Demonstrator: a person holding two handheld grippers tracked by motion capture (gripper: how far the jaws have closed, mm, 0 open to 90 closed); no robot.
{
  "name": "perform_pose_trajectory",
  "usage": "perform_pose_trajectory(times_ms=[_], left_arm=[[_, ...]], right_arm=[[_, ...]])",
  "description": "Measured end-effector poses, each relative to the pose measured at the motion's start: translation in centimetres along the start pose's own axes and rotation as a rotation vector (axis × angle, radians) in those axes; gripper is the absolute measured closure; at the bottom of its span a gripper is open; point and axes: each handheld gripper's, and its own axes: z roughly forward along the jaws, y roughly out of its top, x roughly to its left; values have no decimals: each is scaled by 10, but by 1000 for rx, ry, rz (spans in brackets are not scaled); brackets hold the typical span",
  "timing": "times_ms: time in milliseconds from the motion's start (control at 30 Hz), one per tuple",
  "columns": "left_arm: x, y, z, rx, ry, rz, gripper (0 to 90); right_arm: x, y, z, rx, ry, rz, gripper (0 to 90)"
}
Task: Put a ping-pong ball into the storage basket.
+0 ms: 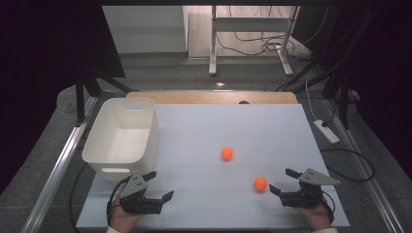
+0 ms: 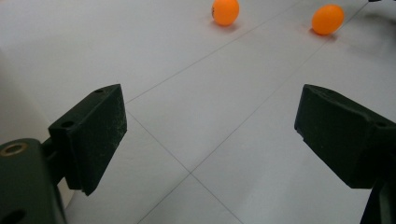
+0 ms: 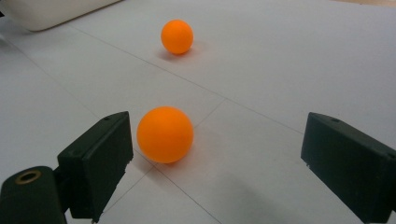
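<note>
Both hand-held grippers, left (image 1: 160, 186) and right (image 1: 283, 181), gape empty; white bin (image 1: 101, 150) (nothing inside), orange balls (image 1: 260, 183) outside.

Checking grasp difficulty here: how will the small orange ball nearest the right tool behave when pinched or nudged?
The smooth round orange ball would probably roll off across the flat white table if nudged. It looks light, perhaps hollow, and may squirt from the open right tool if pinched off-centre.

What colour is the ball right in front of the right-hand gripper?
Plain bright orange ball, with no markings visible; the right gripper view shows it best.
</note>
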Motion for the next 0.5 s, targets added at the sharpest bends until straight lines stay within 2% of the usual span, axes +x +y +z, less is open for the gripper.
perform_pose_trajectory(times_ms=[367, 500], left_arm=[[0, 6, 6, 4, -8, 1, 102], [0, 7, 8, 3, -14, -16, 102]], right_arm=[[-3, -1, 1, 0, 4, 8, 91], [-3, -1, 1, 0, 6, 10, 91]])
